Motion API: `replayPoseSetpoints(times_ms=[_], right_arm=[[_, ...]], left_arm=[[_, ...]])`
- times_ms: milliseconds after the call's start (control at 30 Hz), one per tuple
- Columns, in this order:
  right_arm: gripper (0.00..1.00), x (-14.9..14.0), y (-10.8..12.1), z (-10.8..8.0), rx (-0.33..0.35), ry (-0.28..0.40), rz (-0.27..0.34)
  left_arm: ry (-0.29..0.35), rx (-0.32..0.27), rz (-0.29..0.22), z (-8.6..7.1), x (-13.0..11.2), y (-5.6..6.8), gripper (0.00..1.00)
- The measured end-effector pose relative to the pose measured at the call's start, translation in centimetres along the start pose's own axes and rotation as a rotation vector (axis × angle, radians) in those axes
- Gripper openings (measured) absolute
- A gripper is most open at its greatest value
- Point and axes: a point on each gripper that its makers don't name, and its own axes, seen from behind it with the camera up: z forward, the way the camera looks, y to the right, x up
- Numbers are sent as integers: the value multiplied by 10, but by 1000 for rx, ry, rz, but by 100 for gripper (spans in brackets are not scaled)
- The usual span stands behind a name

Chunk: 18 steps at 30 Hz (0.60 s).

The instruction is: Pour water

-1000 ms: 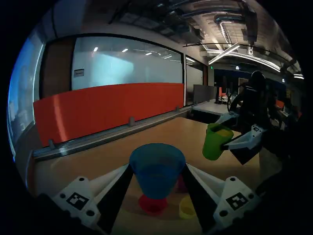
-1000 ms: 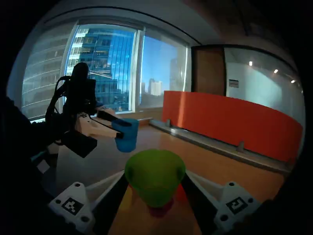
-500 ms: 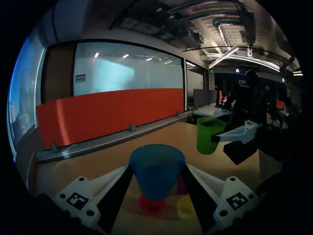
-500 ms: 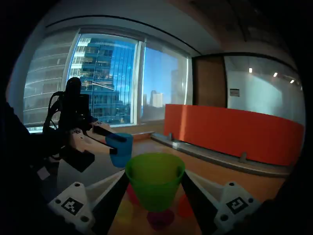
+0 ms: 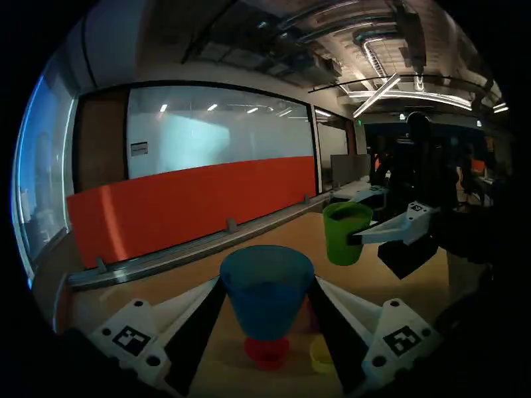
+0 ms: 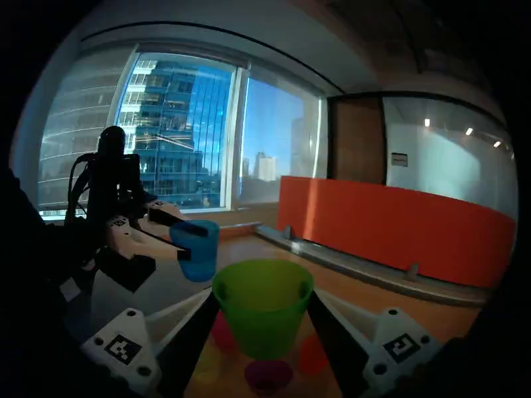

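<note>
Under my held cups, a small red cup (image 5: 267, 350) and yellow cup (image 5: 321, 355) sit on the wooden table (image 5: 285, 232); my left gripper (image 5: 267, 292) pinches a blue plastic cup (image 5: 267, 302), my right gripper (image 6: 263, 312) a green plastic cup (image 6: 263, 322).

Office room, bright daylight on the window side, dim ceiling.
Light wooden tabletop (image 5: 295, 232) edged by a grey metal rail (image 5: 199, 247) and a long orange partition panel (image 5: 192, 199); frosted glass wall (image 5: 219, 136) above, brown wooden wall panel (image 5: 99, 142) beside; tall windows (image 6: 279, 146) facing blue high-rise towers (image 6: 166, 132); exposed ceiling ducts (image 5: 318, 33), white strip lights (image 5: 378, 93).
</note>
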Motion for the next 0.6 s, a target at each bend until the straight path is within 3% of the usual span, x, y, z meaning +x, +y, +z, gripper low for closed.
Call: replayPoseSetpoints(times_ms=[367, 600], right_arm=[[90, -1, -16, 10, 45, -1, 1], [90, -4, -27, 19, 72, -2, 11]], left_arm=[[15, 52, 95, -4, 10, -6, 85], [10, 55, 160, -3, 19, 0, 85]])
